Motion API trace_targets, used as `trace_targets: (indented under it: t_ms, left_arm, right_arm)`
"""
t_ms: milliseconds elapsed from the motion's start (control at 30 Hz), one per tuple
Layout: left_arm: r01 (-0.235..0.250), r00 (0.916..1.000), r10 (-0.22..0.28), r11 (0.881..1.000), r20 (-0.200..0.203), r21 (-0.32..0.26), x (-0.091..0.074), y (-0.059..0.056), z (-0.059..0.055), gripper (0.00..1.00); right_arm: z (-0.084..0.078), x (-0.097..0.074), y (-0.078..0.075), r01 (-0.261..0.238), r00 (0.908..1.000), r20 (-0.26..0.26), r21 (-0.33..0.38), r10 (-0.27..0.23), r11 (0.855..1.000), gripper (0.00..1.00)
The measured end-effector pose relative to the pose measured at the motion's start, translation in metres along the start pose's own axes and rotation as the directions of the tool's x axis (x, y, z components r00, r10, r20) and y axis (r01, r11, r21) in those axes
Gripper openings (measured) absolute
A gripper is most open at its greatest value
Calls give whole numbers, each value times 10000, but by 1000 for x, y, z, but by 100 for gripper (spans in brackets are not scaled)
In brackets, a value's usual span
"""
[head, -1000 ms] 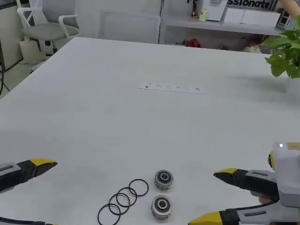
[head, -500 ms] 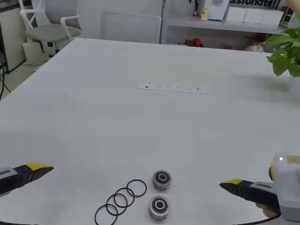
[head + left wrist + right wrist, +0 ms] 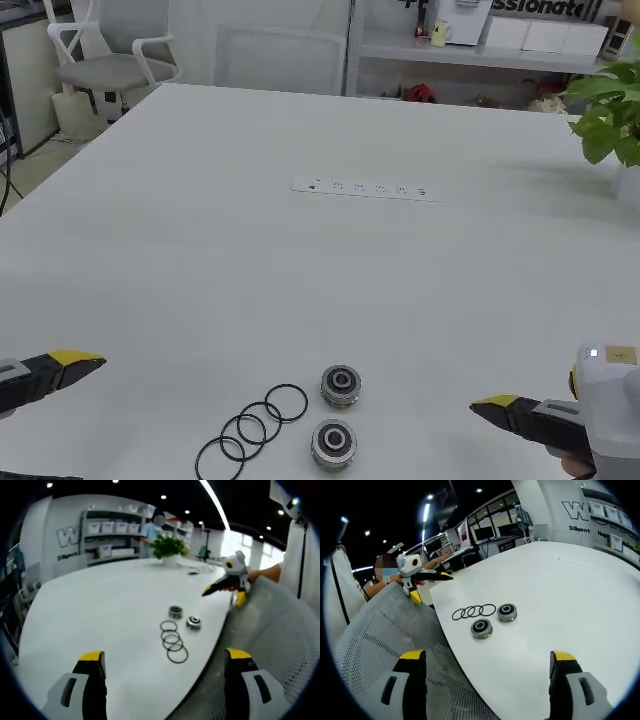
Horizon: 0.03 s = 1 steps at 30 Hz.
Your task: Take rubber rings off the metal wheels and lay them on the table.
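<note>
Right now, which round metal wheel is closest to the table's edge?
The round metal wheel lowest in the head view, by the near edge of the white table. The other metal wheel sits farther in, beside the last of the black rubber rings.

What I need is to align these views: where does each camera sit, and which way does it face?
Head view: on the person's head, looking forward and down over the table at the rubber rings and metal wheels; a yellow jaw tip at each lower side.
Left gripper view: on the left hand-held gripper, facing across the table toward the right hand-held gripper and forearm; own open jaws below.
Right gripper view: the reverse, facing the left one; own open jaws below.
Shared: rings and wheels, in all three.
</note>
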<state>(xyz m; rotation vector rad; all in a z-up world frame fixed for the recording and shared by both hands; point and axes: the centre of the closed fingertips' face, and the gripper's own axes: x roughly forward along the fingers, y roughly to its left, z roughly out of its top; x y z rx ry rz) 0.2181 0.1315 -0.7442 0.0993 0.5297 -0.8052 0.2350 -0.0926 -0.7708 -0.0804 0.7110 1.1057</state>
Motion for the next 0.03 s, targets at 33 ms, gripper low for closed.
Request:
trace_targets:
  t_ms: [33]
  left_arm:
    - [8,10000,-8,10000,6,0,0,0,0,100]
  right_arm:
    - [-1,0,0,4,10000,-16,1,-4,10000,99]
